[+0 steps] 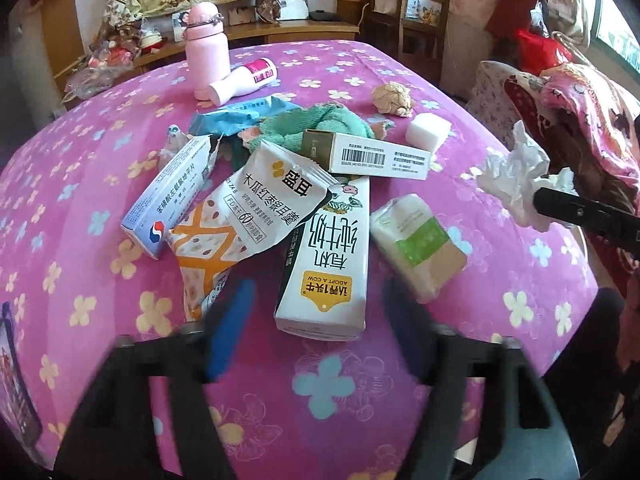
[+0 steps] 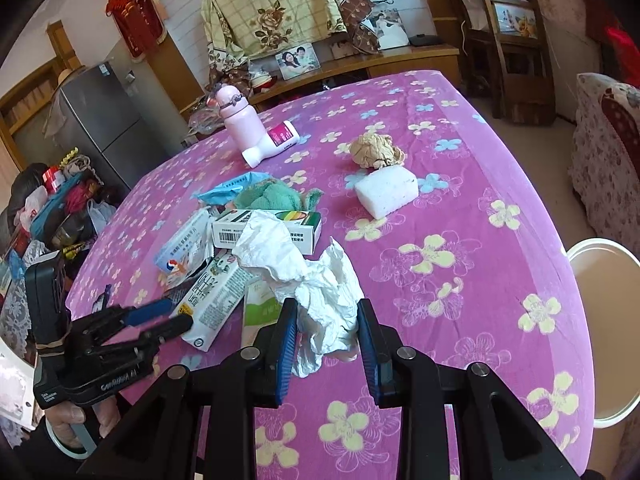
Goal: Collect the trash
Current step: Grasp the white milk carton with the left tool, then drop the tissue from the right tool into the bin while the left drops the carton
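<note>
Right wrist view: right tool (image 2: 327, 330) clamped on crumpled white tissue (image 2: 316, 276), held just above the pink floral counter (image 2: 460, 280). Left tool (image 1: 316, 328) w/ jaws apart, nothing btwn pads, hovering at near end of milk carton (image 1: 328, 264) in the trash pile.

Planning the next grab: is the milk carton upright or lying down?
Lying down: the milk carton rests flat on the tablecloth, printed face up.

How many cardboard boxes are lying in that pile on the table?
3: a blue-and-white box at the pile's left, a barcode box on top toward the back, and a milk carton in front. Others may be hidden beneath.
</note>
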